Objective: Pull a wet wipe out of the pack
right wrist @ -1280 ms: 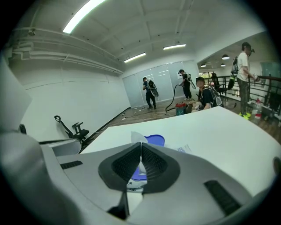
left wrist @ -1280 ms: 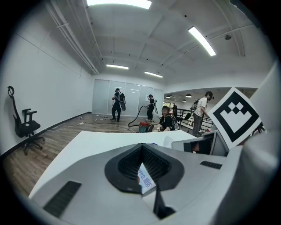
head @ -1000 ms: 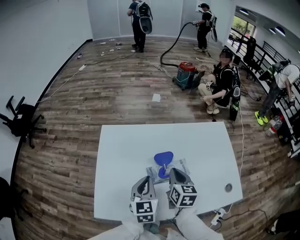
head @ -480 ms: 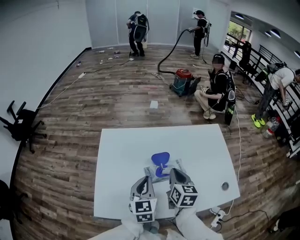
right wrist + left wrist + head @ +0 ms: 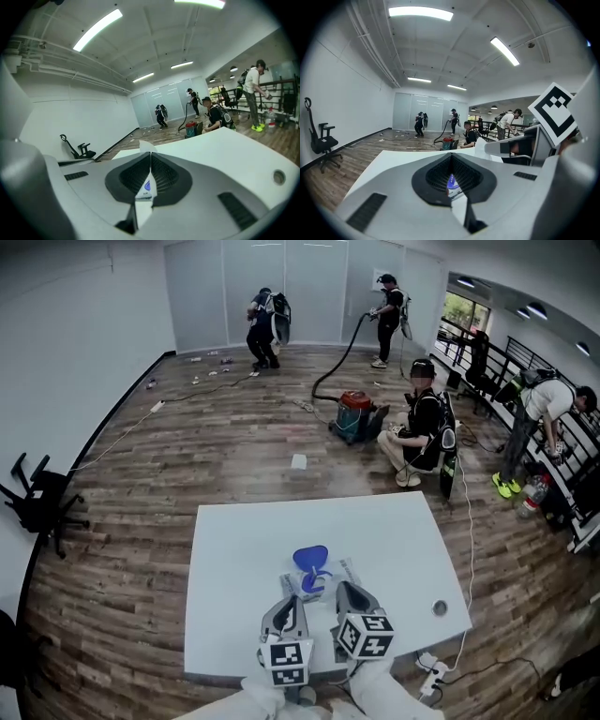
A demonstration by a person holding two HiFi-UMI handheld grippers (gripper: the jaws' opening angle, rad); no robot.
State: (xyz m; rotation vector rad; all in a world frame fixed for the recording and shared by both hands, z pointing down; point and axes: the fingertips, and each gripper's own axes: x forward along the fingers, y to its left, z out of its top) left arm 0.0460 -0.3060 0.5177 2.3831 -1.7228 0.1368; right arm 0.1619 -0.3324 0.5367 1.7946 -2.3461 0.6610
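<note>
1. In the head view the wet wipe pack [image 5: 322, 585] sits low in the centre of the frame, over the white table [image 5: 234, 549]. Its blue lid [image 5: 310, 559] is flipped open and stands up at the pack's far end.
2. The left gripper [image 5: 292, 604] and the right gripper [image 5: 343, 592] come in side by side from the bottom edge. Their tips meet the near edge of the pack, the left gripper at its lower left and the right gripper at its lower right.
3. In the left gripper view the jaws are pressed together, with the pack's printed film pinched in the seam between them.
4. In the right gripper view the jaws are likewise closed tight on the printed film, and a blue mark on it shows in the seam.
5. A white pointed tip [image 5: 146, 146] pokes out just past the right gripper's jaw tips. Whether it is a wipe or the pack's end cannot be told.
6. Whether the pack rests on the table or hangs just above it cannot be told either.
</note>
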